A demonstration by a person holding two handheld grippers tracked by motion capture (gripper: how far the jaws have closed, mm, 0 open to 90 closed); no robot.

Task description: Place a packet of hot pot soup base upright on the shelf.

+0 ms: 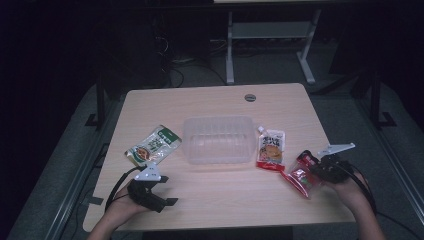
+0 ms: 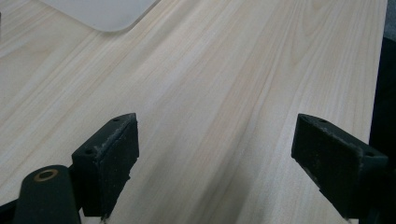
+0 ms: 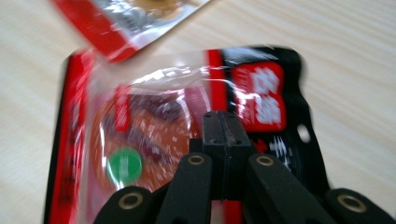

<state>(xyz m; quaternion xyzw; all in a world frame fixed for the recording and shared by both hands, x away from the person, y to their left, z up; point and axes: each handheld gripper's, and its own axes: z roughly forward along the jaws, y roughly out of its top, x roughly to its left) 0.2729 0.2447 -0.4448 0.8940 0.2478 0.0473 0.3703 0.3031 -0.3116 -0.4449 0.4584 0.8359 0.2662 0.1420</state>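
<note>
The right tool [image 3: 223,122] is closed tight on the red pouch [image 3: 154,135], at the right side of the surface [image 1: 215,195]. The left tool [image 2: 215,154] rests wide open, empty. Next move, I think: carry the pouch over into the clear bin [image 1: 218,139].

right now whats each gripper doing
left gripper: open, nothing between its jaws.
right gripper: shut on the red snack packet.

I work in what looks like a lab or test room: a pale wooden desk [image 1: 215,195] on grey carpet, dark all around. At the top of the frame, cables [image 1: 175,62] tangle on the floor beside the white legs of another desk [image 1: 230,50].
</note>
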